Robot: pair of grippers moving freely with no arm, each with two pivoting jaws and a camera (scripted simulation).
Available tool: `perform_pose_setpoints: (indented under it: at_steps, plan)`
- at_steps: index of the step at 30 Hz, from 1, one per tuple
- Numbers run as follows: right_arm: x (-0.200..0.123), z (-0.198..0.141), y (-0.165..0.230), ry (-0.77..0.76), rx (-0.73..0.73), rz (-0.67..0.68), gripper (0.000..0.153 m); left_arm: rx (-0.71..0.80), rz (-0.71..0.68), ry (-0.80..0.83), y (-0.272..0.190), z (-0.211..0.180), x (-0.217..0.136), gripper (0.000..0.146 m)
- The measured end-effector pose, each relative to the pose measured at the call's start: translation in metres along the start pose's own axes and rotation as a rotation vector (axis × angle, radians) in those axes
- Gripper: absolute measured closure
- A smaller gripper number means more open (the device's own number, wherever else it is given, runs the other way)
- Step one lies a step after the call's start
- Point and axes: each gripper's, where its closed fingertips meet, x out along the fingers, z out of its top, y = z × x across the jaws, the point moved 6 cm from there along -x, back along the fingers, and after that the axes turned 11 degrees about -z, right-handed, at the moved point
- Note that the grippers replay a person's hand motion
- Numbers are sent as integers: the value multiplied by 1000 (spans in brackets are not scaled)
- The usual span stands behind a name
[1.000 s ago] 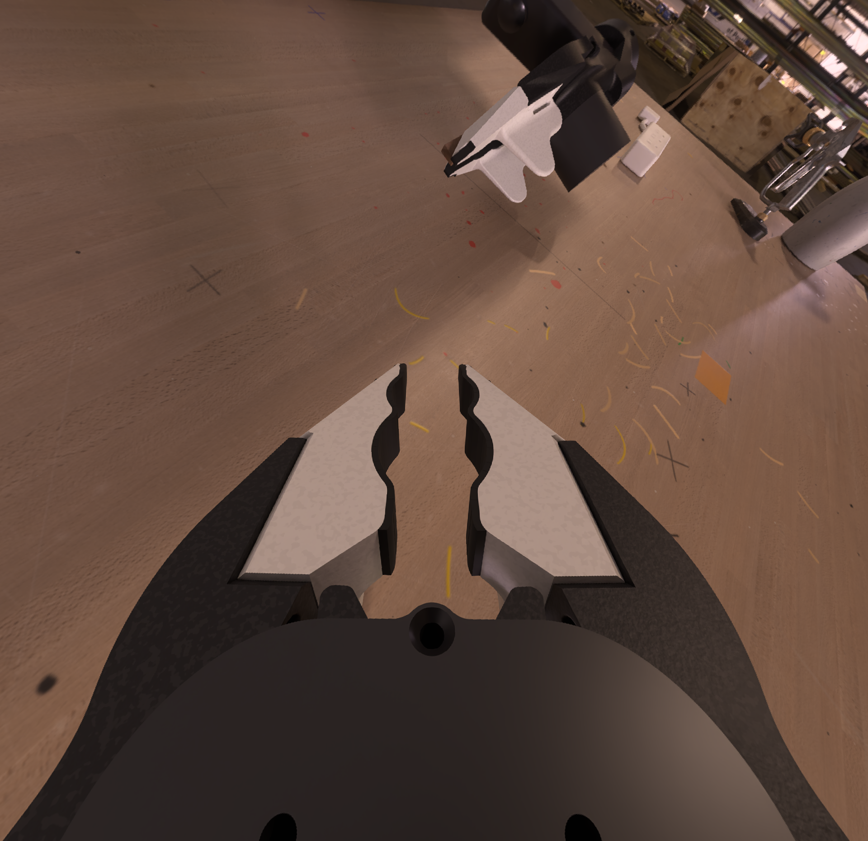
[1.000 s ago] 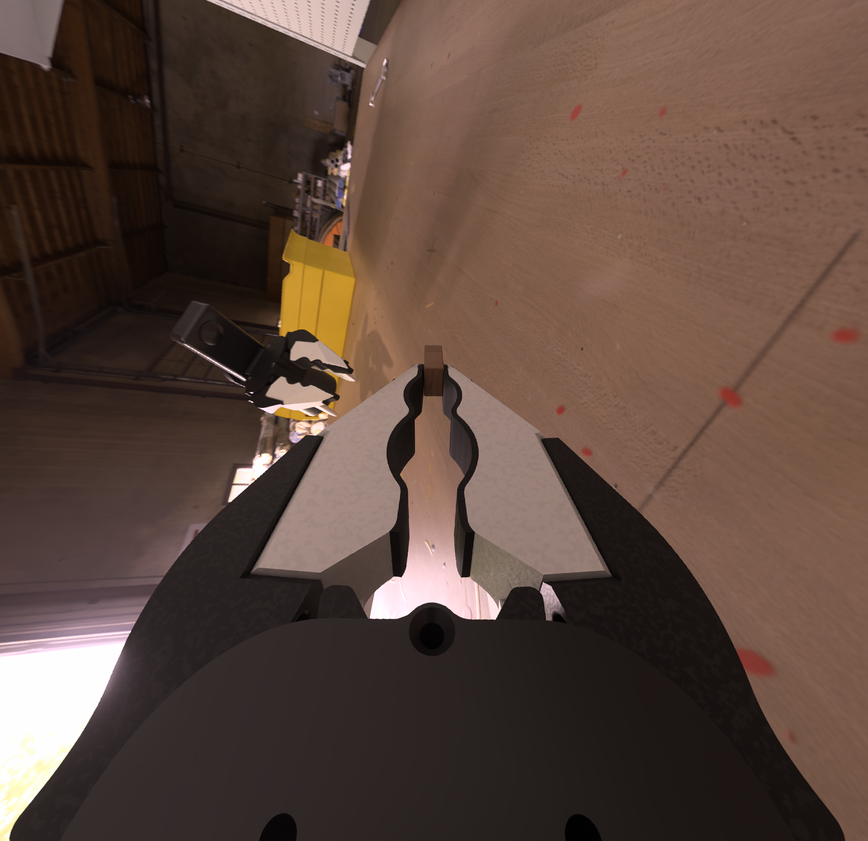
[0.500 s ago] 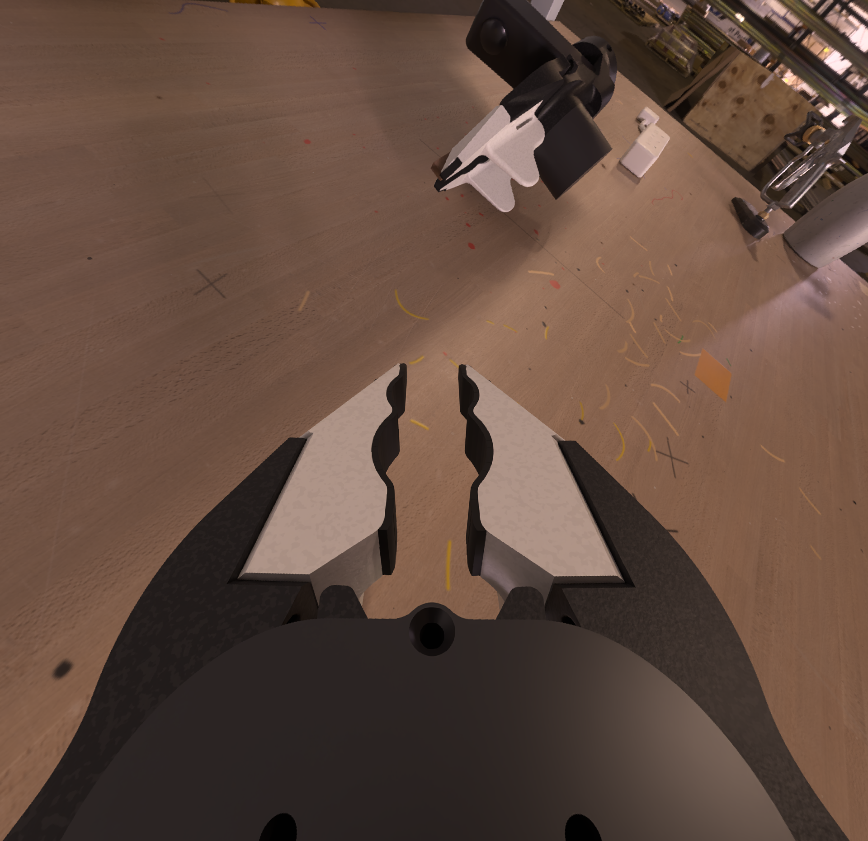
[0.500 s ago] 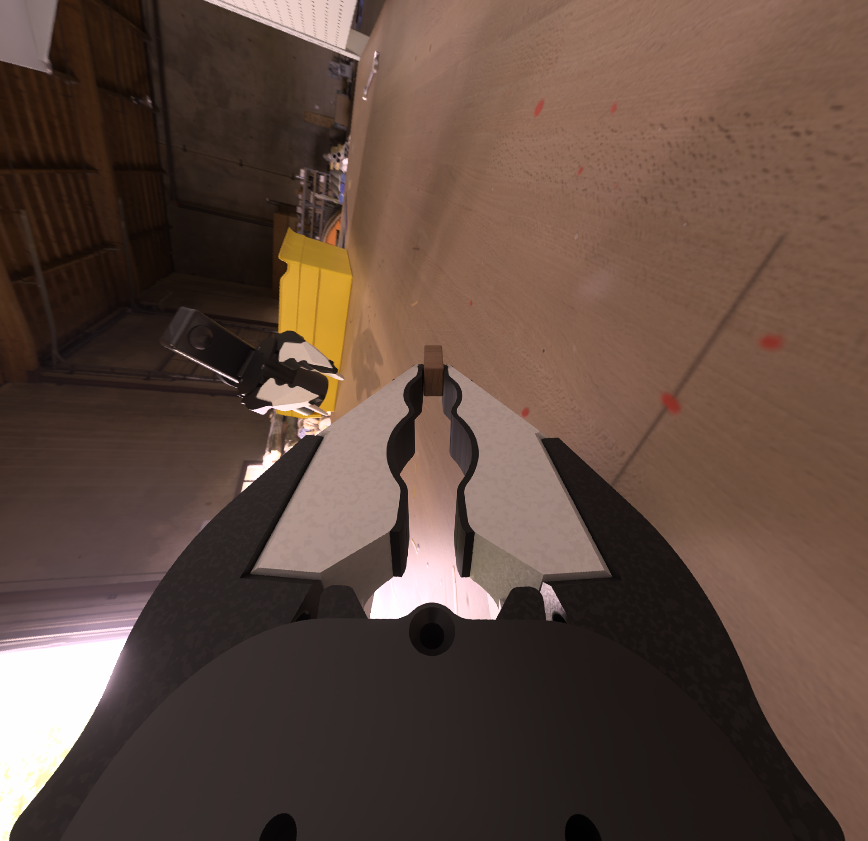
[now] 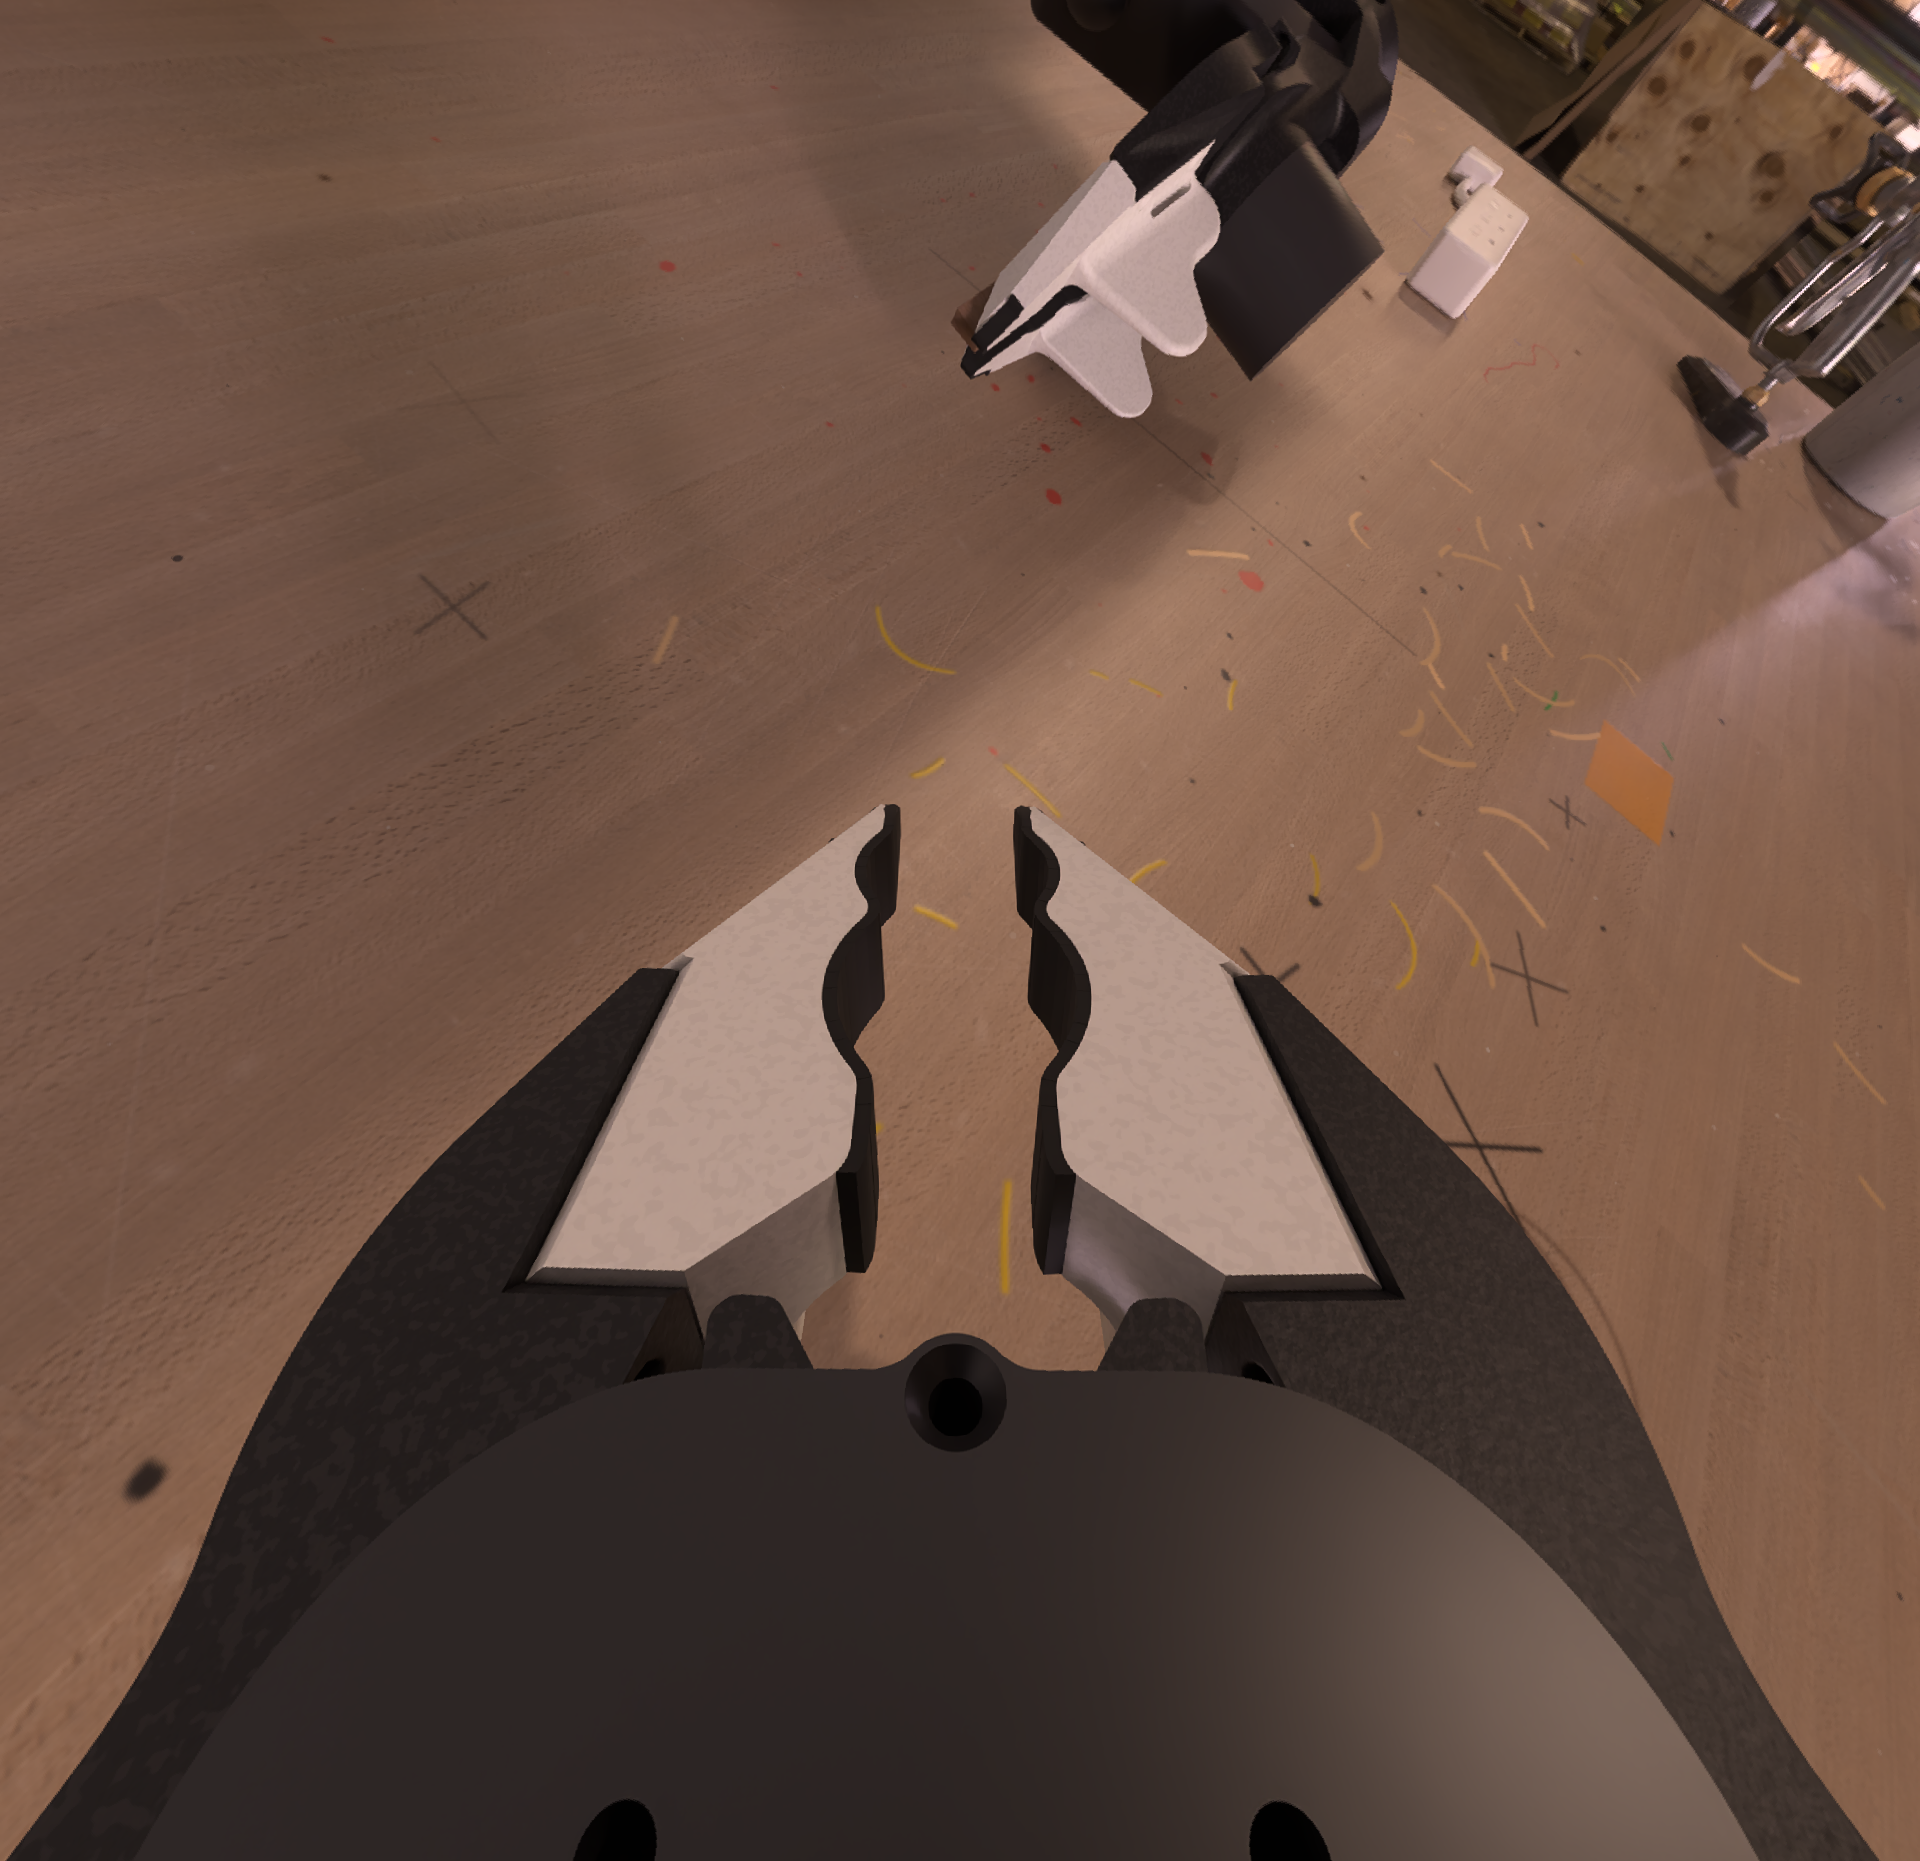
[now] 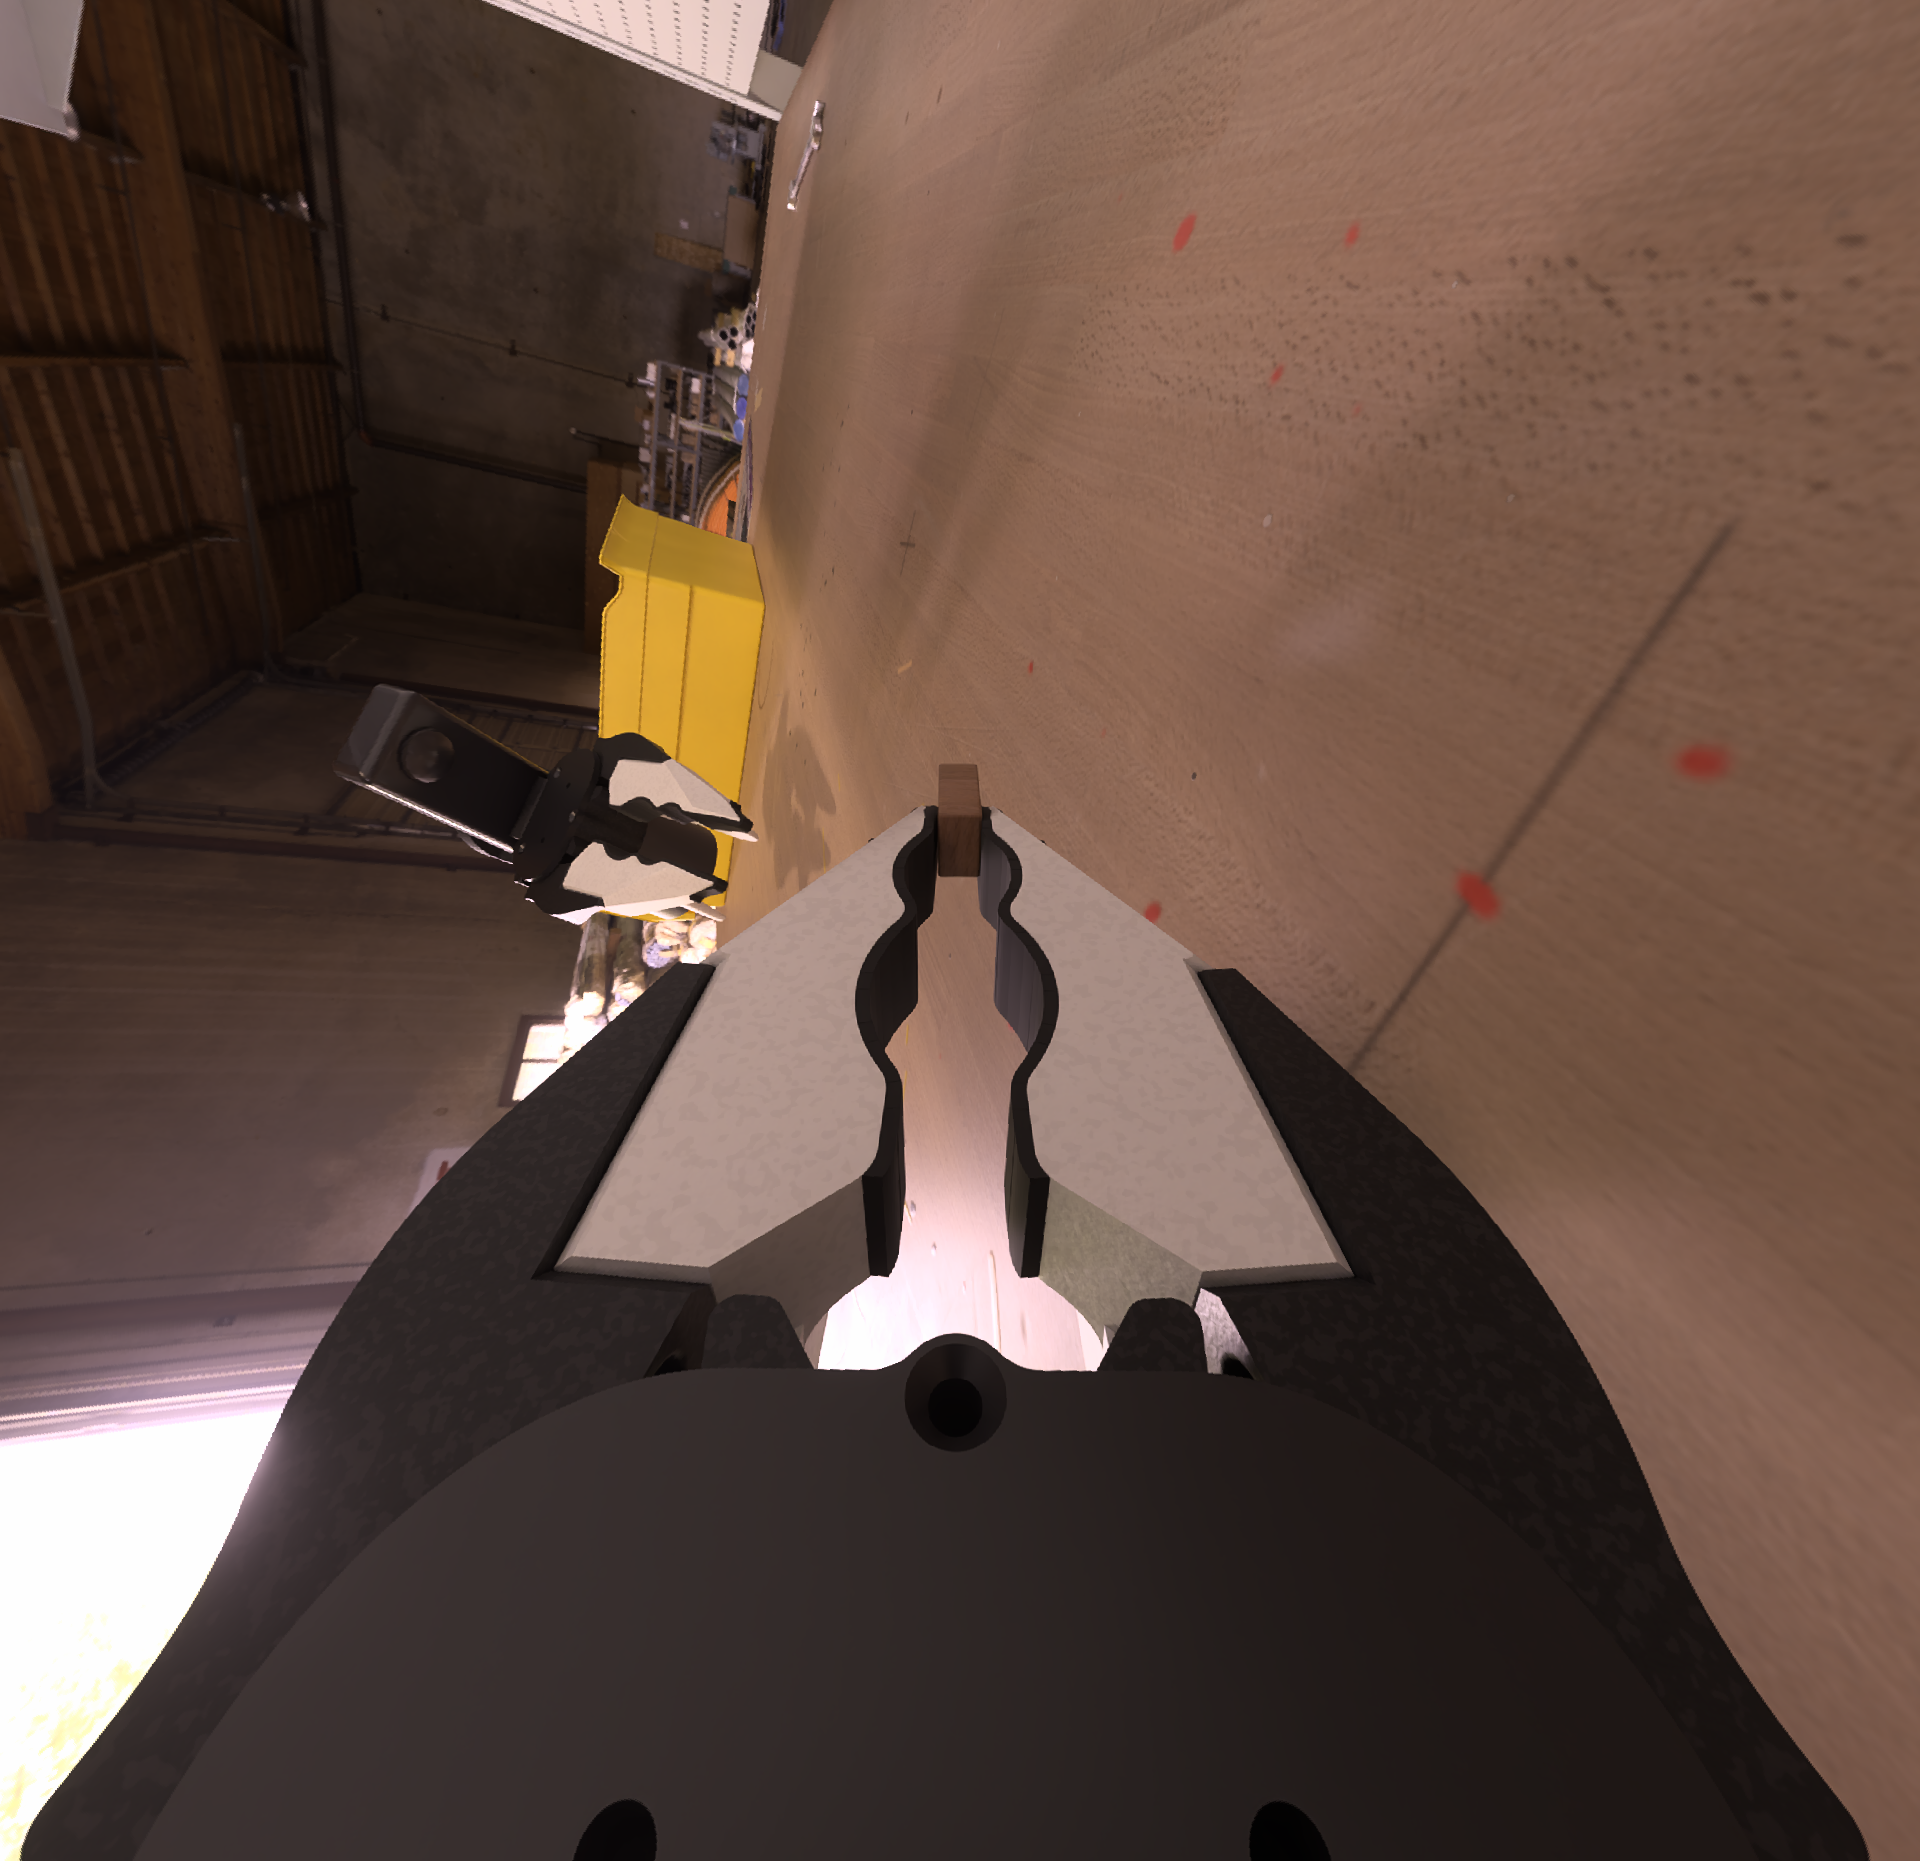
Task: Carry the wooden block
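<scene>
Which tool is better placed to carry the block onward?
Right. The right tool is already shut on the wooden block at its fingertips, above the table. The left tool is open, empty and apart.

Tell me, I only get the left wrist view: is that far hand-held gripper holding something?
Observer: Yes. The right hand-held gripper pinches a small wooden block between its fingertips.
Operator: What lies beyond it?
Observer: A yellow bin near the edge of the table.
Operator: Can that camera see mine?
Observer: Yes, the left hand-held gripper shows in front of that bin.
</scene>
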Motion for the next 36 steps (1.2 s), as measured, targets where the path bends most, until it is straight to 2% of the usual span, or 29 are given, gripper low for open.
perform_pose_setpoints:
  at_steps: [36]
  plan:
    - [-4, 2, 0, -25, 28, 30, 146, 51, 12, 15, -6, 1, 3, 124]
